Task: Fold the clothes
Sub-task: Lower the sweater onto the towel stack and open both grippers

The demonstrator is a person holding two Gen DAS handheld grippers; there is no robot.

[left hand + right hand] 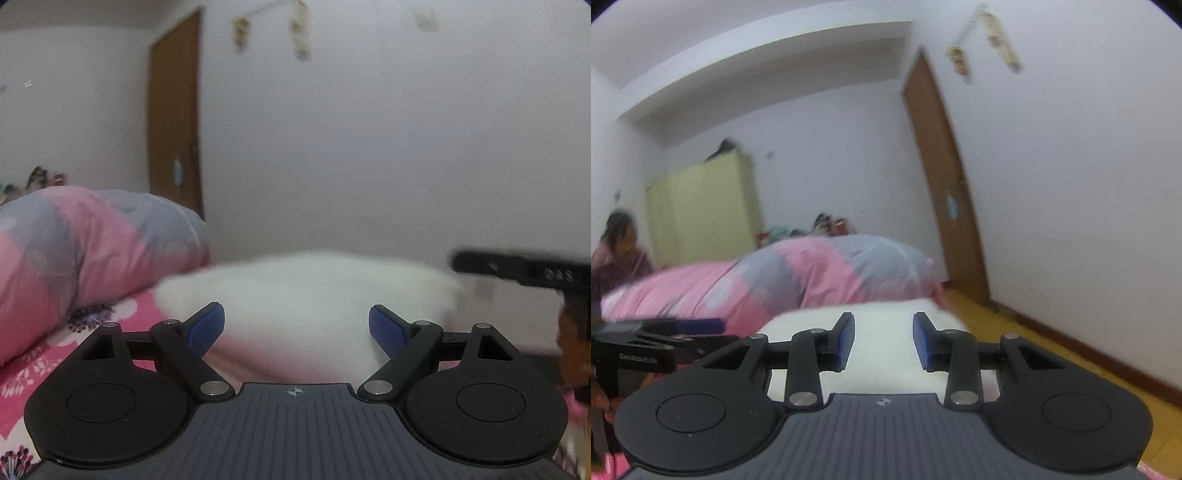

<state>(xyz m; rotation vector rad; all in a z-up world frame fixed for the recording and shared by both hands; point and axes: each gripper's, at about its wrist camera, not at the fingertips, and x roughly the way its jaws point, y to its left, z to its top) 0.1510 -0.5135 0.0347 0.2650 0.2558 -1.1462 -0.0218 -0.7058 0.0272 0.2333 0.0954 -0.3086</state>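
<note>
A white folded garment lies on the bed straight ahead of both grippers, and it is blurred. My left gripper is open wide, its blue pads apart in front of the garment with nothing between them. My right gripper has its jaws partly apart. The white garment lies under and beyond its pads, and they press on nothing. One finger of the right gripper reaches in from the right edge. In the right wrist view the left gripper's fingers show at the left.
A pink and grey quilt is bunched on the bed's left, over a pink floral sheet. A brown door and wooden floor lie to the right. A yellow wardrobe and a person are at the far left.
</note>
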